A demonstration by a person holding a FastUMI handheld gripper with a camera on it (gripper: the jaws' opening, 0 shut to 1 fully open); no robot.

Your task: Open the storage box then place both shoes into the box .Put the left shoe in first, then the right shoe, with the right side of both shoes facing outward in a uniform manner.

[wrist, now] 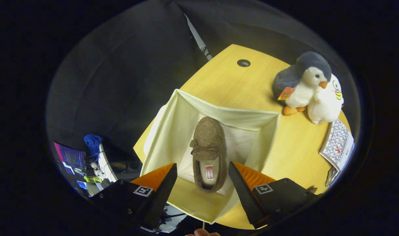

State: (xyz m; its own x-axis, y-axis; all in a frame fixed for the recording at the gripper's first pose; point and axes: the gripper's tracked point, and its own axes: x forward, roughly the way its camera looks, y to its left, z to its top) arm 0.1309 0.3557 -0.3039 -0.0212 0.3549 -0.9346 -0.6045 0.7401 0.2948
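The brown fuzzy slipper with a small bow (208, 152) lies flat on the bottom of the cream fabric storage box (173, 131), heel toward the fingers and toe pointing away. The hand-held gripper (202, 175) hovers above the box with its fingers spread wide, one on either side of the slipper's heel, neither touching it; it grips nothing. The box stands open on the light wooden round tabletop (294, 147), near its edge, its soft walls splayed outward. Beyond the box, well apart, a grey and white plush penguin (302, 83) sits against a white plush toy (327, 105). Near them a patterned booklet (338, 144) lies at the tabletop's rim. A round cable hole (243, 63) shows at the far side of the tabletop.
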